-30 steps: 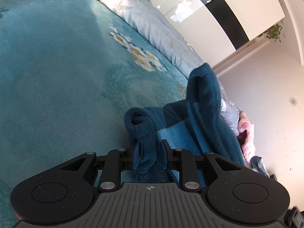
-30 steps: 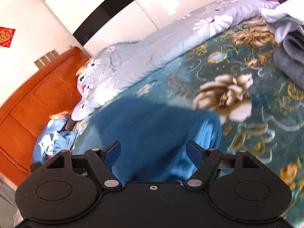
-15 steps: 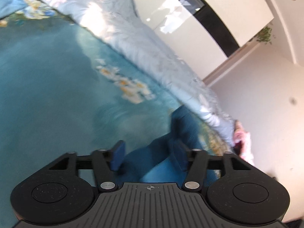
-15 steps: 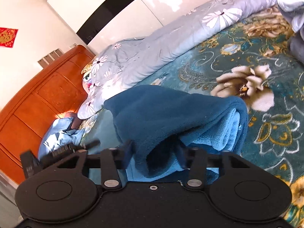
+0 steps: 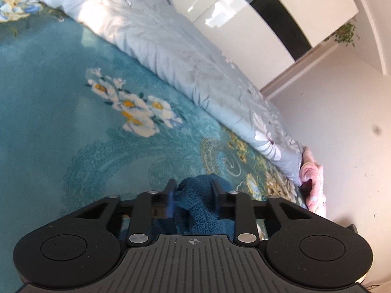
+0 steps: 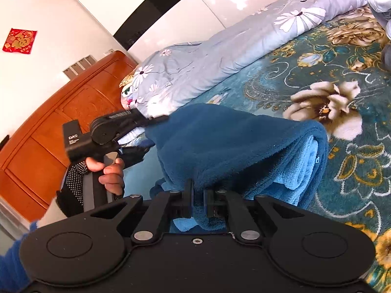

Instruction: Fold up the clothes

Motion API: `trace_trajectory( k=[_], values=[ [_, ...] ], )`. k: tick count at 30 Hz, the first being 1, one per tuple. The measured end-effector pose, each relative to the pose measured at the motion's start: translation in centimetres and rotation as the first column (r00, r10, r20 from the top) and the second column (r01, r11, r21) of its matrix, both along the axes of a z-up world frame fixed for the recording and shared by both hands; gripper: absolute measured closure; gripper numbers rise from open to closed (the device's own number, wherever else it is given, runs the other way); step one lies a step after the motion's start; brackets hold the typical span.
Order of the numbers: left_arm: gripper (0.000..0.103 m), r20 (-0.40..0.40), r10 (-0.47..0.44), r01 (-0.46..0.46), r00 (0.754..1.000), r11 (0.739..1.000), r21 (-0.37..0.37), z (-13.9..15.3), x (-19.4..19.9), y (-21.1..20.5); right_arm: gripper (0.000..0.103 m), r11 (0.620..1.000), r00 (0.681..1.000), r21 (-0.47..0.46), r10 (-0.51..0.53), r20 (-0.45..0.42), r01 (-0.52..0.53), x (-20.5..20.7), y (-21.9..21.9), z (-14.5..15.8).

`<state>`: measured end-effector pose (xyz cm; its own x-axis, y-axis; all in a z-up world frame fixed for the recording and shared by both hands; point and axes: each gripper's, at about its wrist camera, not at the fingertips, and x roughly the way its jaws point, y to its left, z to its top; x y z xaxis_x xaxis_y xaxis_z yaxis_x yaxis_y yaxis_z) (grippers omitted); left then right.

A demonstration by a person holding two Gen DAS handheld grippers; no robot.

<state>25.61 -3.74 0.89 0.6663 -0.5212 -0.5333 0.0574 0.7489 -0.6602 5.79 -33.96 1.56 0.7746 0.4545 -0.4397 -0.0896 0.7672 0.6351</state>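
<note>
A dark blue fleece garment [image 6: 232, 146] with a light blue lining lies folded on the teal floral bedspread [image 6: 317, 78]. My right gripper [image 6: 198, 195] is shut on its near edge. My left gripper [image 5: 194, 191] is shut on a bunched fold of the same garment [image 5: 200, 207]. In the right wrist view the left gripper [image 6: 146, 131] grips the garment's far left edge, held by a gloved hand [image 6: 107, 171].
A grey-blue flowered quilt [image 5: 171, 53] lies rolled along the far side of the bed. A wooden headboard [image 6: 48, 127] stands at the left. Pink clothes [image 5: 312, 180] lie by the wall. White wardrobes [image 6: 195, 7] stand behind.
Both grippers were open half a second ago and have closed on the blue garment. The left gripper has come to the garment's left edge, and the garment now lies lower and flatter.
</note>
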Motion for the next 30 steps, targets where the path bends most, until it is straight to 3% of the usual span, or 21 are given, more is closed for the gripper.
trace_trajectory(
  k=[6, 9, 12, 15, 18, 23, 26, 28, 30],
  values=[
    [0.084, 0.051, -0.003, 0.011, 0.999, 0.988, -0.152, 2.0, -4.6, 2.9, 0.094, 0.999, 0.998, 0.004, 0.037, 0.056, -0.037, -1.9, -1.1, 1.9],
    [0.084, 0.087, -0.009, 0.024, 0.996, 0.986, -0.166, 2.0, -7.4, 4.4, 0.094, 0.997, 0.994, -0.020, 0.075, 0.086, -0.073, -3.7, -1.2, 3.0],
    [0.084, 0.042, -0.010, 0.013, 0.999, 0.997, -0.082, -0.2, -8.7, 4.9, 0.094, 0.993, 0.993, -0.055, 0.104, 0.048, -0.102, -4.6, -0.7, 2.4],
    [0.083, -0.051, 0.022, -0.026, 0.998, 0.996, -0.085, -3.9, -8.2, 5.6, 0.094, 0.992, 0.993, -0.058, 0.107, -0.051, -0.110, -4.4, 0.2, -0.3],
    [0.083, -0.061, 0.035, -0.038, 0.997, 0.998, -0.051, -6.0, -7.9, 5.5, 0.094, 0.993, 0.985, -0.049, 0.095, -0.146, -0.103, -3.8, 1.1, -3.2],
    [0.080, 0.004, -0.009, 0.008, 1.000, 0.998, 0.068, -5.9, -7.8, 4.7, 0.094, 0.997, 0.980, -0.031, 0.069, -0.185, -0.076, -3.4, 1.5, -5.1],
    [0.077, 0.015, -0.015, 0.013, 1.000, 0.996, 0.085, -5.8, -8.1, 4.6, 0.093, 0.996, 0.981, -0.044, 0.063, -0.183, -0.073, -3.6, 1.6, -4.7],
    [0.074, 0.022, -0.018, 0.016, 1.000, 0.995, 0.095, -5.4, -8.4, 4.7, 0.088, 0.996, 0.984, -0.059, 0.058, -0.170, -0.069, -4.0, 1.6, -4.1],
    [0.074, 0.029, -0.038, 0.034, 0.999, 0.992, 0.120, -5.2, -8.5, 4.6, 0.075, 0.996, 0.987, -0.075, 0.045, -0.154, -0.057, -4.1, 1.3, -3.4]
  ],
)
